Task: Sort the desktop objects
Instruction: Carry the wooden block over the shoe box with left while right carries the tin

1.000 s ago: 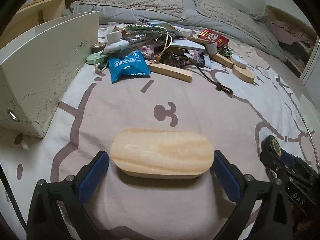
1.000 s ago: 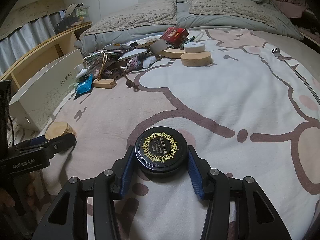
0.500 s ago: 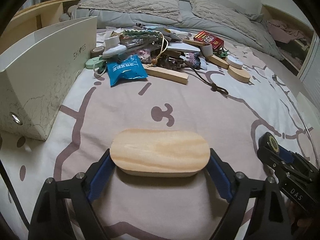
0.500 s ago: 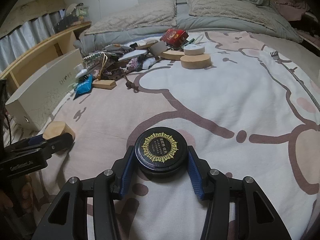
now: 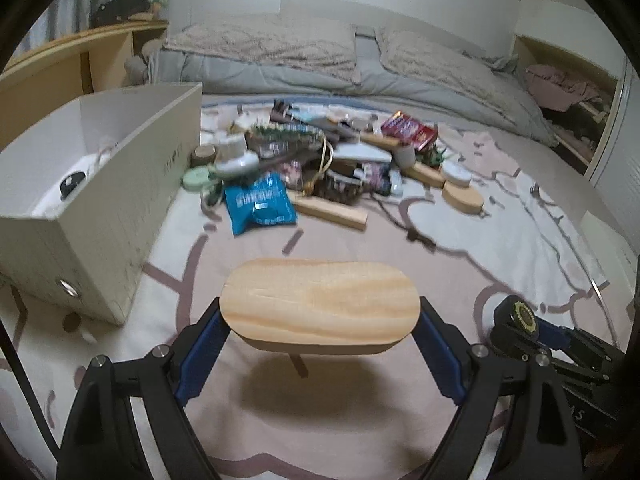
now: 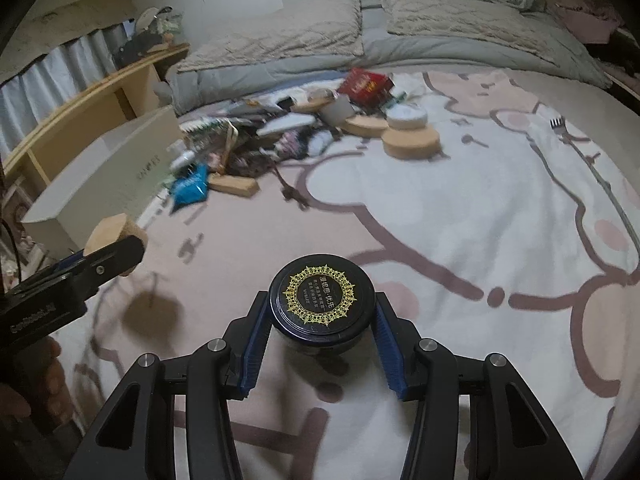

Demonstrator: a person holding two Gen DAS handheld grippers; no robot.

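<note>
The left gripper (image 5: 320, 328) is clamping an oval wooden block (image 5: 320, 306) end to end, lying crosswise above the bedspread (image 5: 500, 240), while the right gripper (image 6: 322, 320) is squeezing a black round tin (image 6: 322, 300), lid up, with the open white box (image 5: 120, 184) standing left and the clutter pile (image 5: 320, 164) lying ahead.

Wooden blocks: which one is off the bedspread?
The long oval block clamped in the left gripper; its shadow lies on the bedspread below. The round ones and the bar lie flat.
</note>
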